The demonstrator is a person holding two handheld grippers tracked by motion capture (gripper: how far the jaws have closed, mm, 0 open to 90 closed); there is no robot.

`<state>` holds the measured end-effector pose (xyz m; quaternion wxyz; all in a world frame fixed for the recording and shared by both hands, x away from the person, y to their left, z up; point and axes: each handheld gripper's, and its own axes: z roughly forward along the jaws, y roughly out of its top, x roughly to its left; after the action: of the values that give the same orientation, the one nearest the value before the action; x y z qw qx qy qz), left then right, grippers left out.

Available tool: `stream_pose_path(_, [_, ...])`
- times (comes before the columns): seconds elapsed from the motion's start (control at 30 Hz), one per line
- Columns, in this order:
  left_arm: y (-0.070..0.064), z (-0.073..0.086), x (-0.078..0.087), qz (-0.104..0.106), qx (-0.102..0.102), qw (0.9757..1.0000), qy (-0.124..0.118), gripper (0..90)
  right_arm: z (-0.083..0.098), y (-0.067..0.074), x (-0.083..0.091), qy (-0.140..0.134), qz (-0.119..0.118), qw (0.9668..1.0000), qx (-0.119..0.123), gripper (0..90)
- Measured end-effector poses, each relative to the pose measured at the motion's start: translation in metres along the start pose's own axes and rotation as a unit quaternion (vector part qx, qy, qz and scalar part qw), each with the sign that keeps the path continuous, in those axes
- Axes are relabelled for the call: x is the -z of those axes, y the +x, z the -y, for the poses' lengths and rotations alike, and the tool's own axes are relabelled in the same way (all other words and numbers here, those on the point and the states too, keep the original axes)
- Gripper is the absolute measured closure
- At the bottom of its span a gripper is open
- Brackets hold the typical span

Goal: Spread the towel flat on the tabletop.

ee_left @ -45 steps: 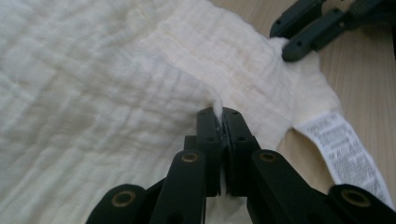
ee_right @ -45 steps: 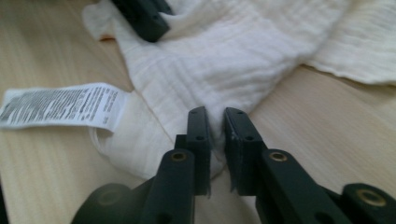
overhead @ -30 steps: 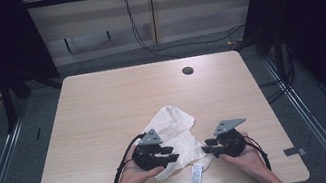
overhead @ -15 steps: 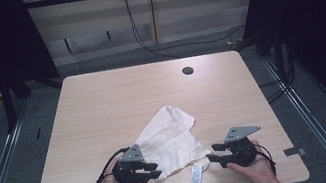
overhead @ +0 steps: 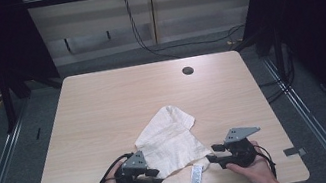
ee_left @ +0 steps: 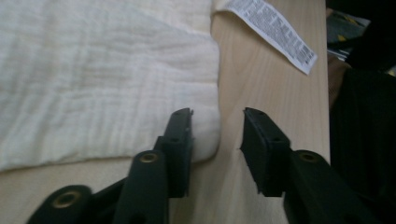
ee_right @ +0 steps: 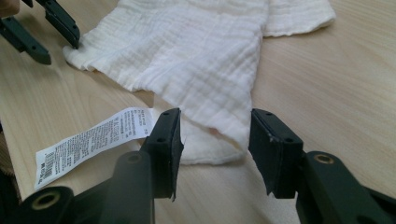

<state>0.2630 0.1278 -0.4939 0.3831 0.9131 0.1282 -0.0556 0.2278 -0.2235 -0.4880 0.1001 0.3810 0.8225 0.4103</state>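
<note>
A white crinkled cloth (overhead: 169,138) lies flat on the wooden table (overhead: 103,107), and its printed care label (overhead: 197,179) sticks out toward the near edge. My left gripper (overhead: 157,172) sits at the cloth's near left corner. In the left gripper view that corner (ee_left: 116,84) lies by the left jaw of my left gripper (ee_left: 217,114), whose jaws have just been opening and stand apart, pressing nothing. My right gripper (overhead: 214,155) is at the near right corner. Its jaws (ee_right: 215,114) have also been opening, and the cloth (ee_right: 205,60) lies loose between them beside the label (ee_right: 93,140).
A dark round hole (overhead: 188,71) marks the far part of the table. Metal rails (overhead: 4,150) run down both sides of the table, and cables (overhead: 141,34) lie on the floor behind it. The near edge is just below both hands.
Both grippers have moved apart and toward the near edge. The cloth's near edge has been drawn wider and flatter. The jaws now stand apart at its two near corners.
</note>
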Motion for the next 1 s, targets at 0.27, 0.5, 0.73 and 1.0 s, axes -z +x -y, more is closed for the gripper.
stream_pose_path(0.27, [-0.001, 0.000, -0.003, -0.007, -0.010, 0.9999, -0.008, 58.1, 0.002, -0.002, 0.000, 0.002, 0.001, 1.0000, -0.006, 53.1])
stream_pose_path(0.5, [-0.008, 0.001, -0.005, -0.042, -0.060, 0.9973, 0.000, 69.7, 0.002, -0.002, 0.001, 0.000, -0.005, 1.0000, -0.007, 51.8])
stream_pose_path(0.73, [-0.003, 0.000, -0.004, -0.047, -0.050, 0.9976, 0.002, 84.9, 0.002, -0.003, 0.001, 0.001, -0.006, 1.0000, -0.008, 51.5])
stream_pose_path(1.0, [0.011, -0.012, -0.002, 0.006, 0.010, 0.9996, -0.027, 87.4, 0.002, -0.005, 0.002, -0.003, -0.006, 0.9999, -0.010, 51.1])
